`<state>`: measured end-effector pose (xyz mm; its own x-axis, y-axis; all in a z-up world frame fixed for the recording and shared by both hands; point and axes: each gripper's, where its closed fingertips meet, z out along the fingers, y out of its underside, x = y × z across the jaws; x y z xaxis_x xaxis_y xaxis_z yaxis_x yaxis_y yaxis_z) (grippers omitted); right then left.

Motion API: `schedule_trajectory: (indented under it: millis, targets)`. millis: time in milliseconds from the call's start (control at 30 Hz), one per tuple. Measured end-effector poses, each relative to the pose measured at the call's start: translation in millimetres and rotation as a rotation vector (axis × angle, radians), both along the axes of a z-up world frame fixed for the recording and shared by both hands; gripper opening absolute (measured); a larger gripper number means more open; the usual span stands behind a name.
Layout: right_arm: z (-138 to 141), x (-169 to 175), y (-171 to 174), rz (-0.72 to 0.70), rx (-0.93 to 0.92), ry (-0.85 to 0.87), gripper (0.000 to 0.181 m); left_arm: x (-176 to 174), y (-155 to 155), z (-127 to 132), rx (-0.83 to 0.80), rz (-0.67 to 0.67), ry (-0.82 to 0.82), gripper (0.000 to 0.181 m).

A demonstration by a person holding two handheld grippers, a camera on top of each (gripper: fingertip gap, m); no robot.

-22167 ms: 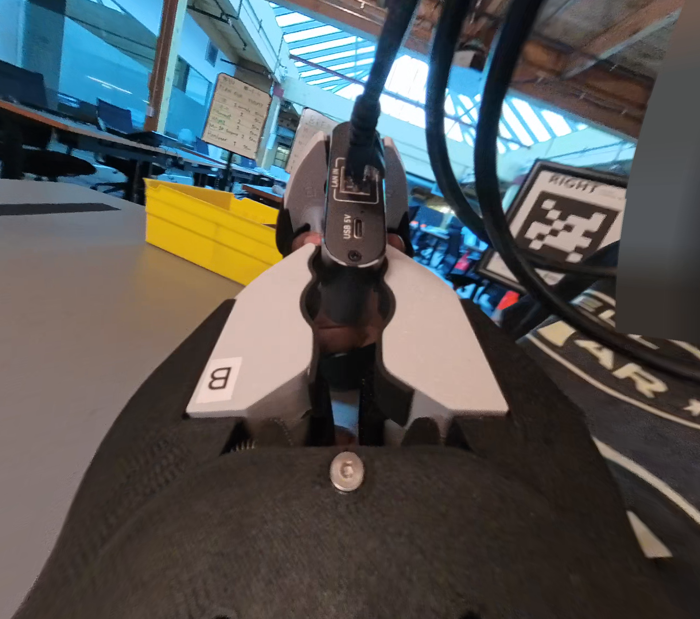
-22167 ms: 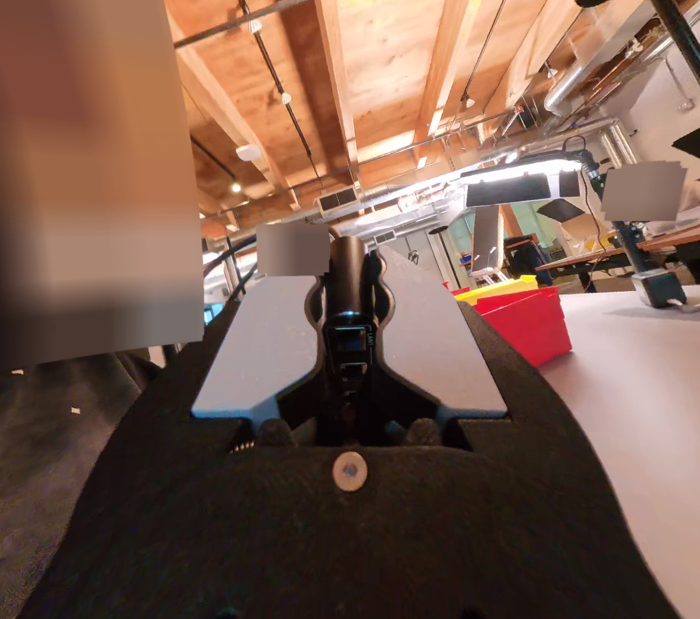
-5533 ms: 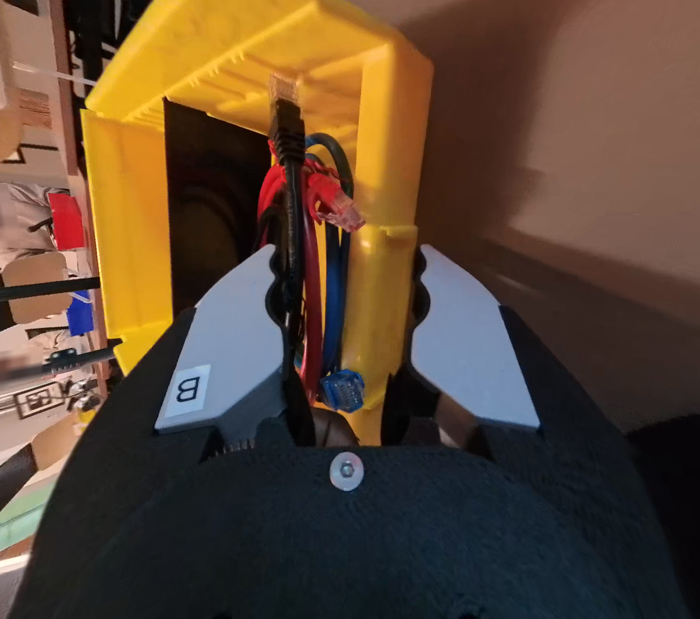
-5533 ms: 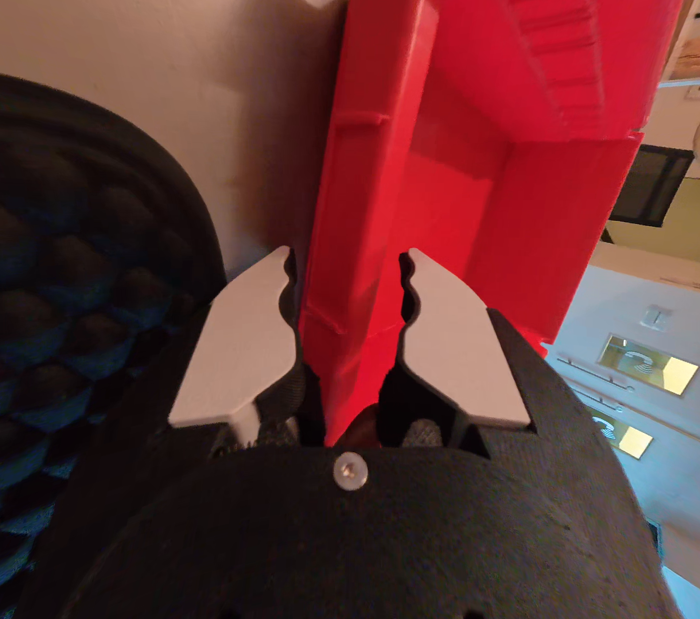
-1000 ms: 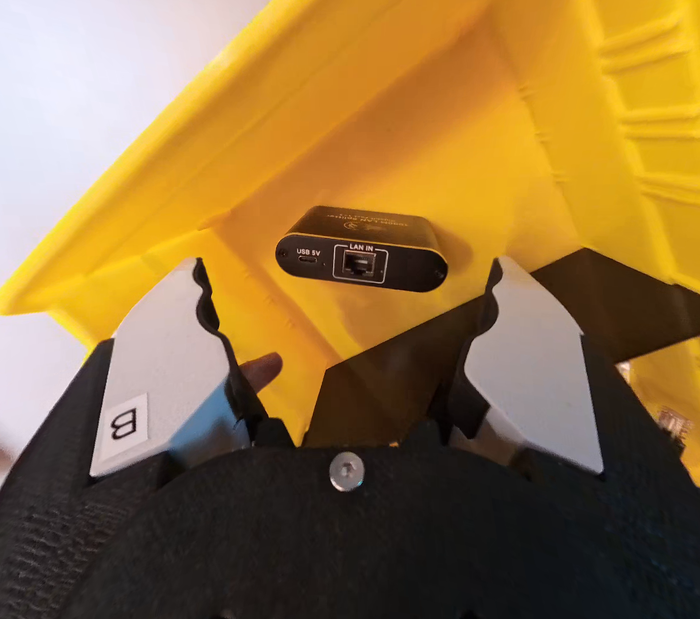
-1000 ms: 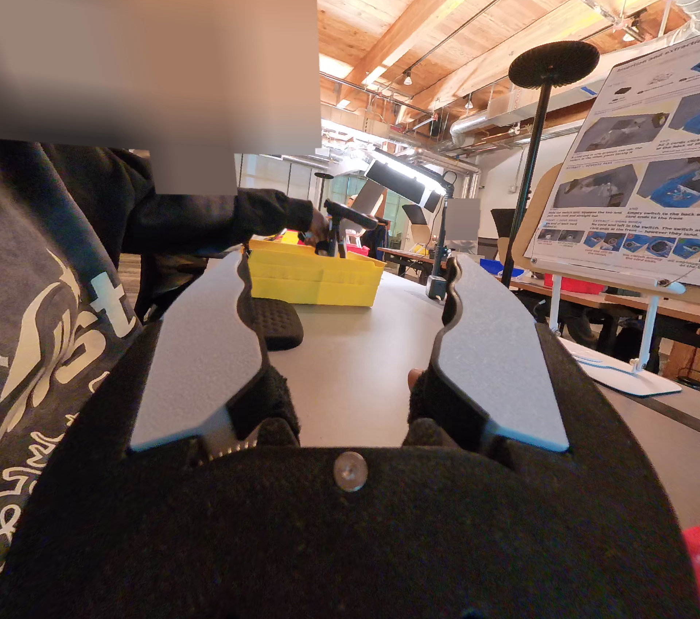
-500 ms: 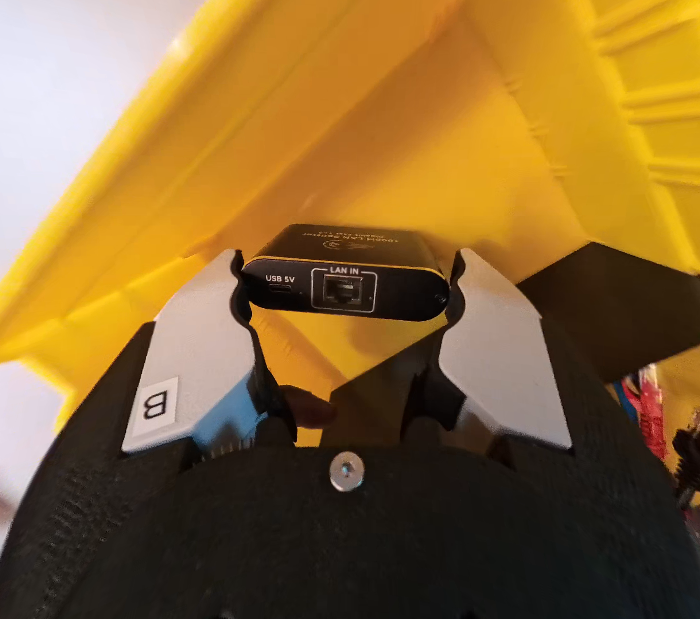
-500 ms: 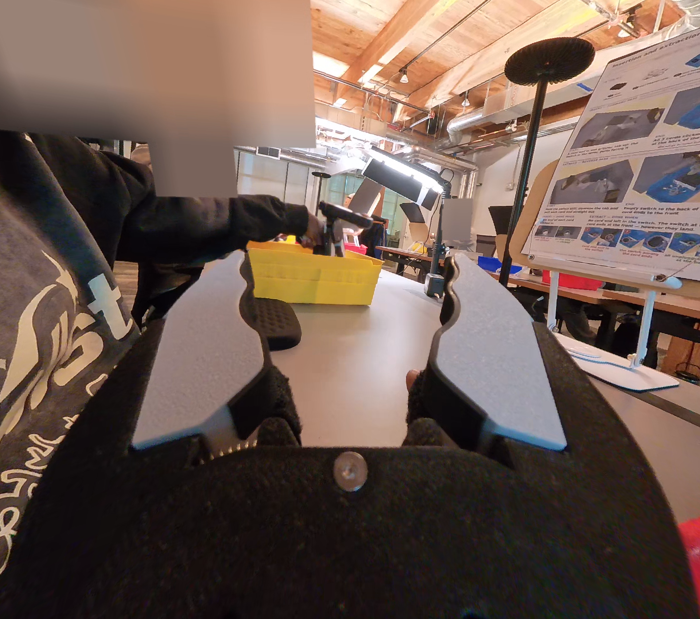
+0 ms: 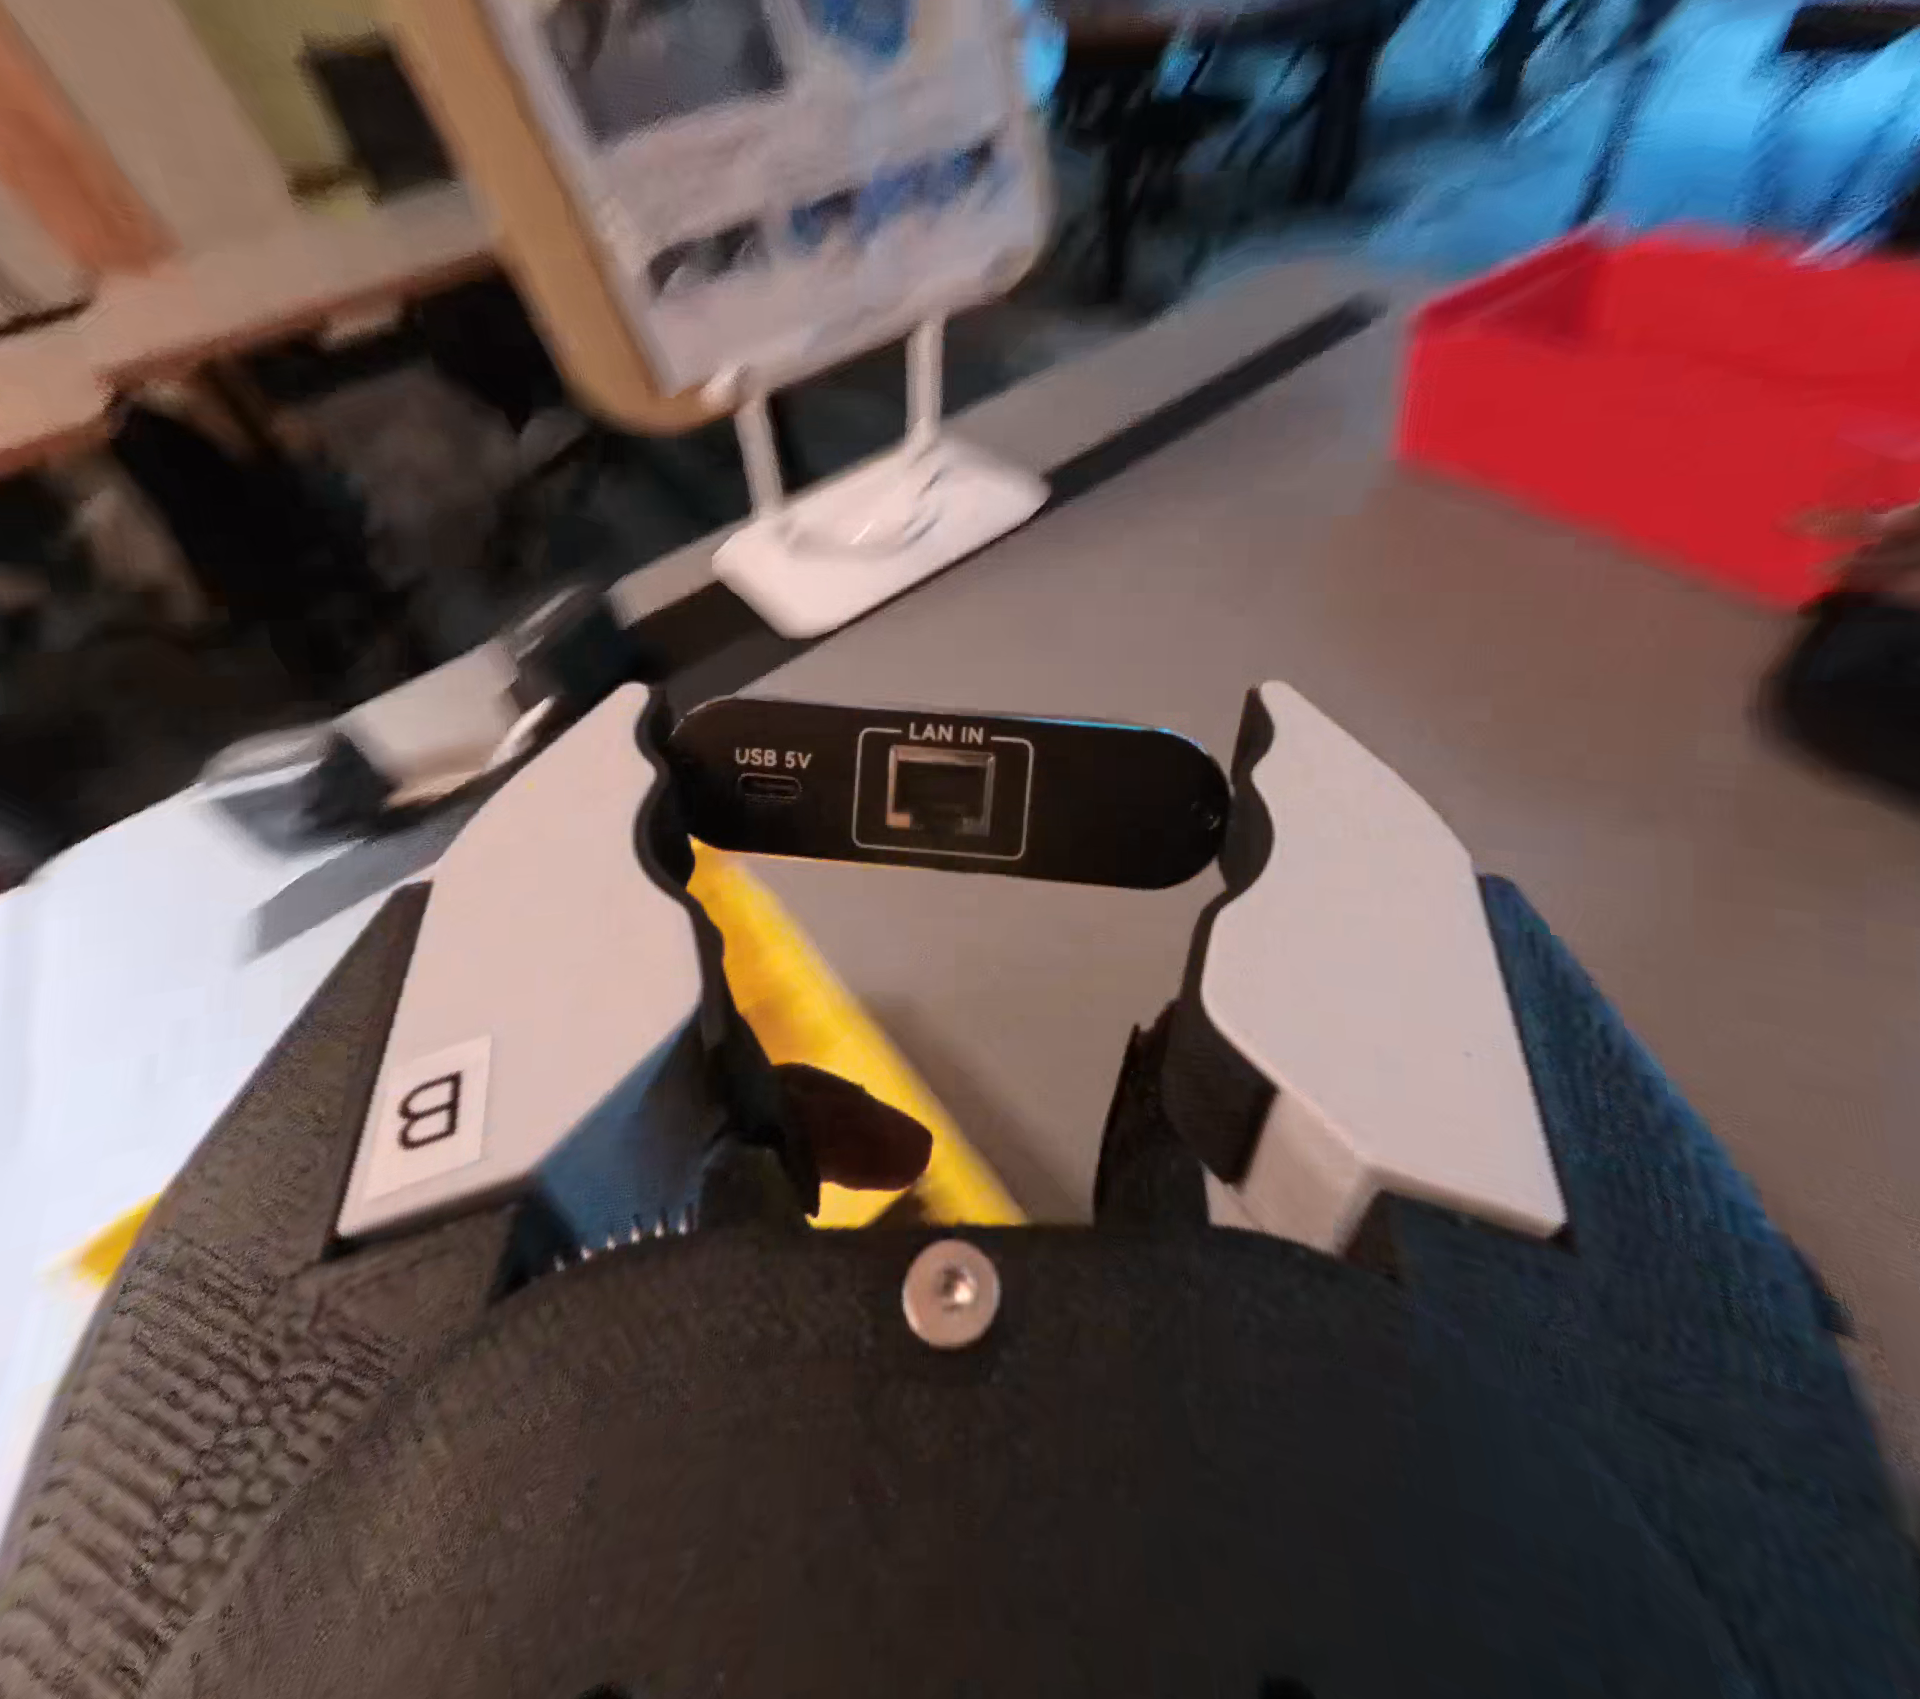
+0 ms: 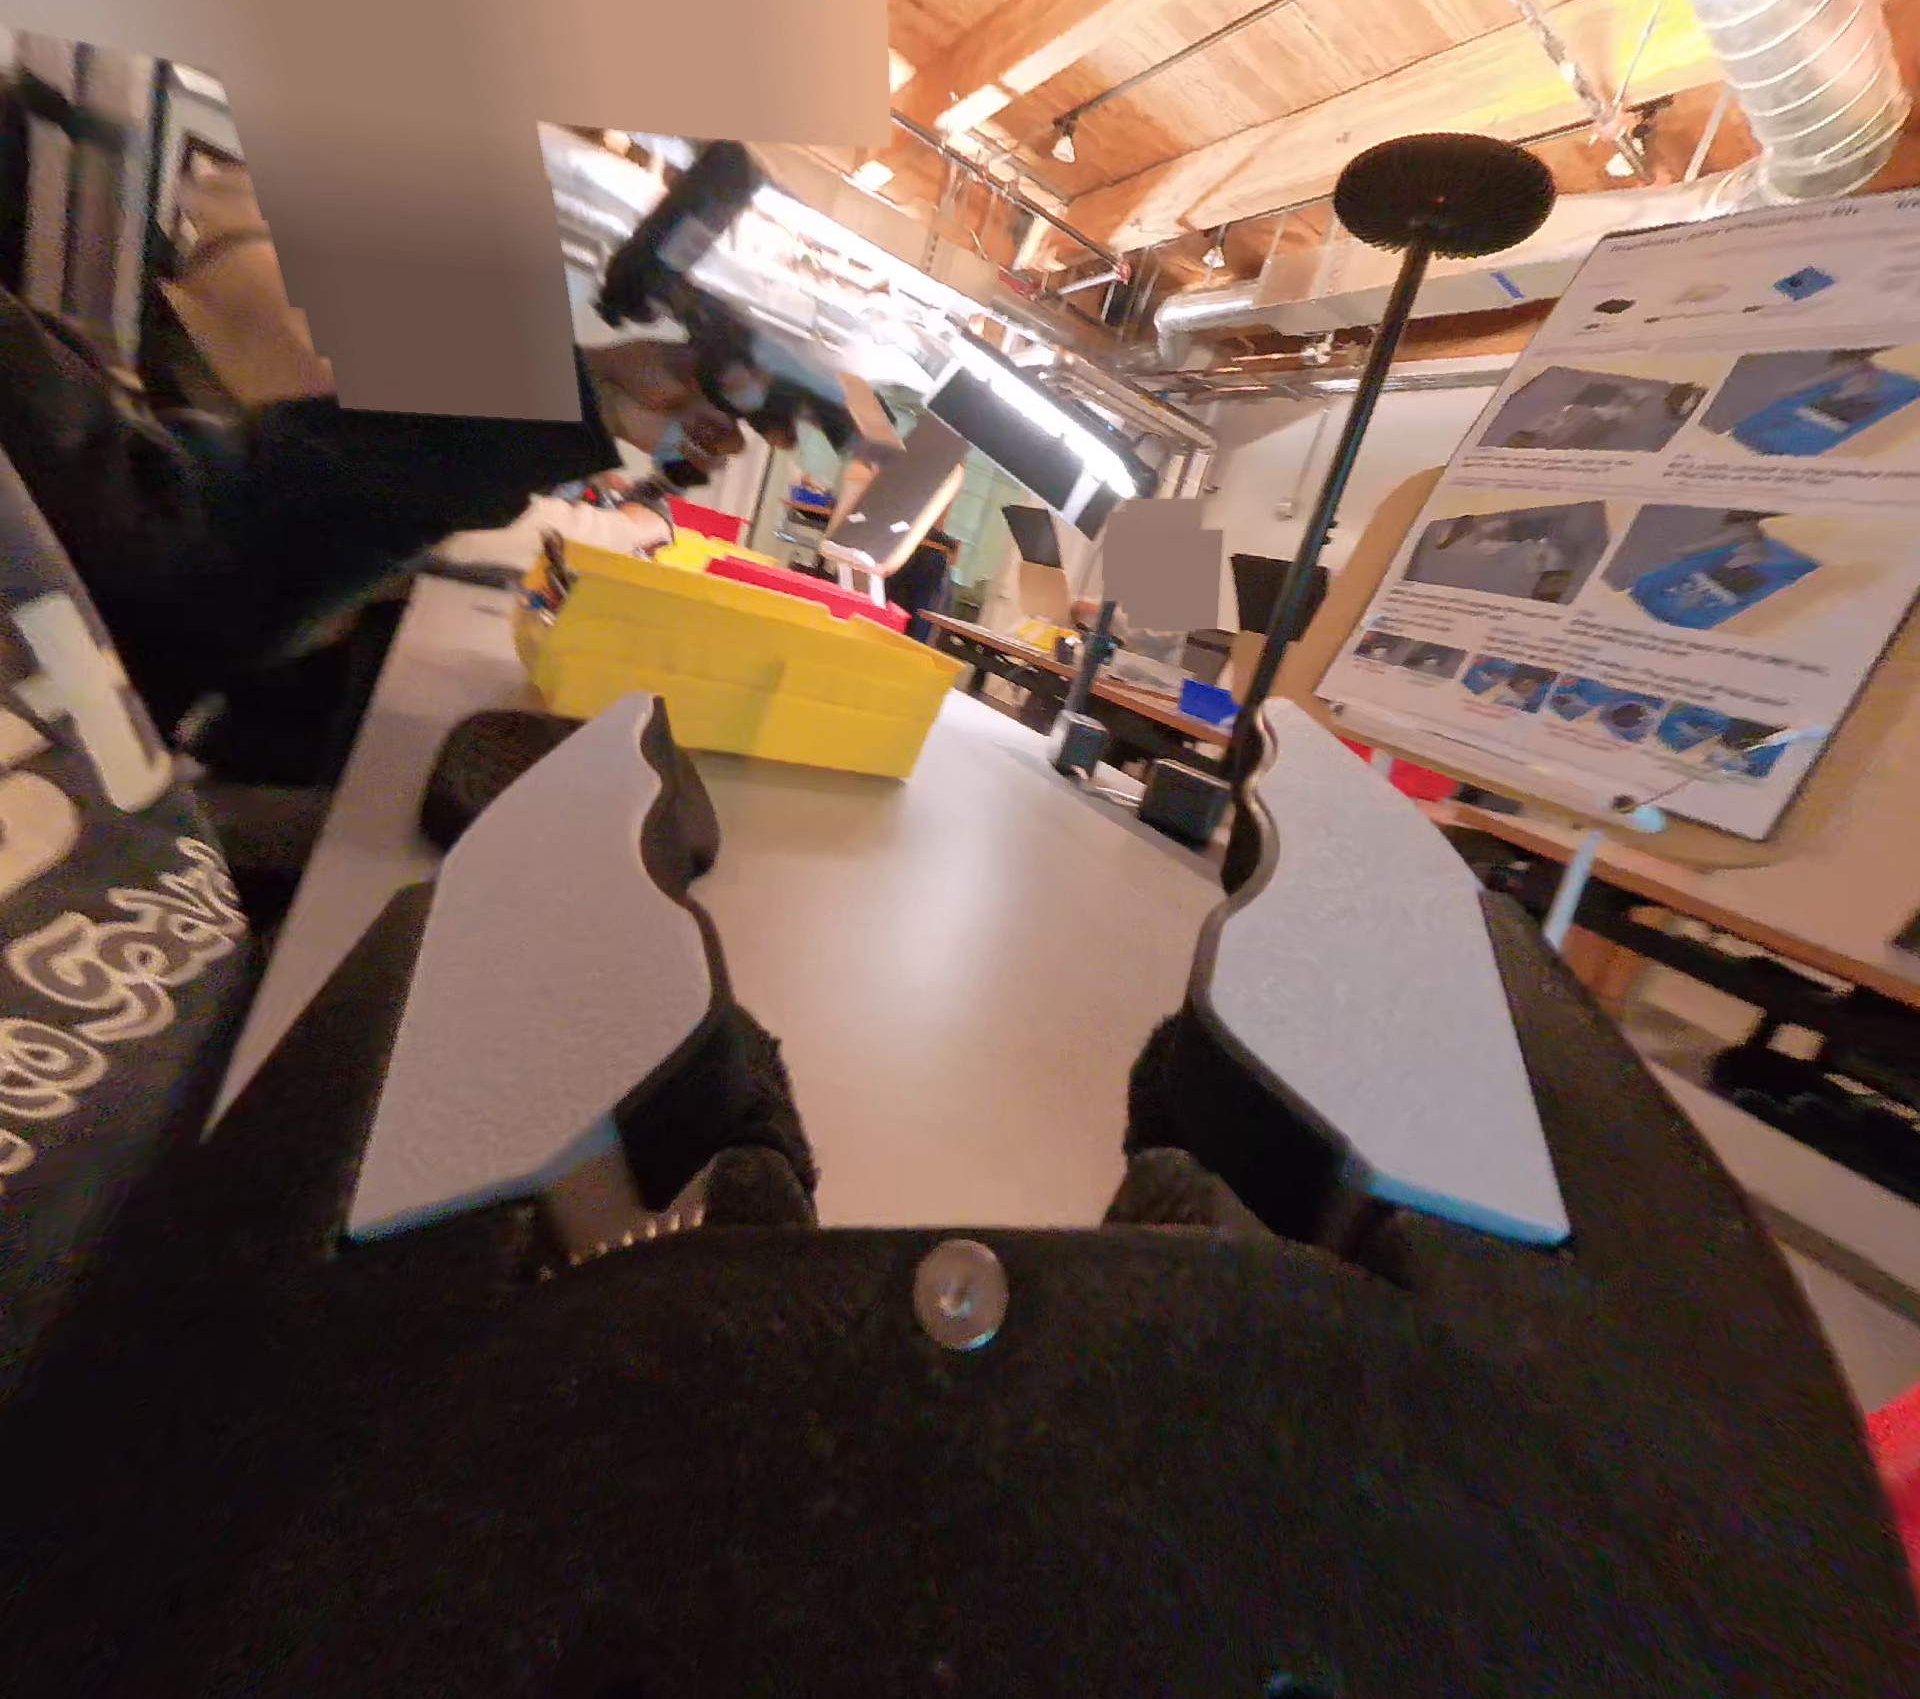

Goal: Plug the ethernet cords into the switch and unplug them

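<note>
Left claw (image 9: 948, 802) now clamped on the switch (image 9: 945, 806), tips pressing its two short ends. Half a second ago switch sat on the floor of the yellow bin with the tips just closing round it; now lifted clear, only a strip of yellow bin (image 9: 831, 1036) showing low between the tips. Background smeared, so probably mid-swing. Means switch pickup done, plugging stage likely next.

Switch held flat across the tips, port face turned back toward the camera, network socket near the middle and empty, small socket to its left. No cord in or near it in either view.

Beyond the left claw: grey bench (image 9: 1247, 610), white sign stand (image 9: 883, 522) further back, red bin (image 9: 1662, 402) off to the right.

Right claw (image 10: 961, 792) wide apart, holding nothing, same as a second ago, low over the bench (image 10: 935, 922). Ahead of it the yellow bin (image 10: 727, 693), well apart; cords presumably in there, barely visible at its left end. Instruction board (image 10: 1621, 527) on the right. Left claw not in the right view.

Next, by judgement: right claw fetches a cord end, brings it to the socket.
</note>
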<state>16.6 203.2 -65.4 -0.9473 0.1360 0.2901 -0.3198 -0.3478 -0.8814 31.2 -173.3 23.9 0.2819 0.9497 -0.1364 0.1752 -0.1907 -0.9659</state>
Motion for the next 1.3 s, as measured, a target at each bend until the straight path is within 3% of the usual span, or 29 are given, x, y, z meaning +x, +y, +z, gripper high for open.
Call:
schedule_trajectory:
  millis: [167,333,400,467,567,700,733,833,900,967,1100,1167,1300]
  targets:
    - [-3.5,11.1,-17.6,-0.146,0.044,0.203,0.107,45.9,136.4,-1.1,0.354,-0.351,0.18,0.099]
    - [10.4,53.3,-44.8,-0.188,-0.036,0.397,0.107,56.3,227.1,-37.7,0.767,-0.563,0.153,0.098]
    - [2.7,76.1,-70.5,-0.173,-0.01,0.422,0.11,47.0,247.1,-53.4,0.926,-0.59,0.105,0.098]
    - [-3.4,89.7,-90.6,-0.247,0.011,0.516,0.108,33.1,259.7,-64.8,1.052,-0.59,0.062,0.099]
    - [7.0,99.7,-94.3,-0.333,-0.062,0.612,0.094,27.5,278.0,-71.9,1.171,-0.626,0.02,0.099]
    - [5.4,89.0,-95.3,-0.396,-0.038,0.596,0.078,27.3,289.6,-72.5,1.271,-0.645,0.008,0.099]
    - [3.0,86.0,-96.1,-0.415,-0.019,0.591,0.071,27.9,291.1,-72.2,1.289,-0.646,0.013,0.099]
    - [-1.0,75.0,-94.0,-0.486,0.034,0.569,0.025,30.3,300.4,-74.3,1.268,-0.655,0.002,0.098]
    - [1.5,76.0,-90.6,-0.435,0.022,0.508,0.024,34.4,304.2,-71.6,1.19,-0.67,0.036,0.098]
    - [9.3,75.2,-83.0,-0.284,-0.032,0.328,0.024,41.3,305.5,-68.2,1.069,-0.692,0.1,0.092]
    - [32.8,67.8,-60.1,0.319,-0.19,-0.344,0.023,48.0,307.5,-75.8,0.811,-0.68,0.194,0.091]
    - [38.1,63.2,-52.1,0.561,-0.257,-0.58,0.023,48.1,315.0,-81.9,0.73,-0.672,0.201,0.087]
    - [26.9,66.7,-59.8,0.596,-0.249,-0.611,0.023,46.2,322.7,-81.0,0.692,-0.629,0.249,0.051]
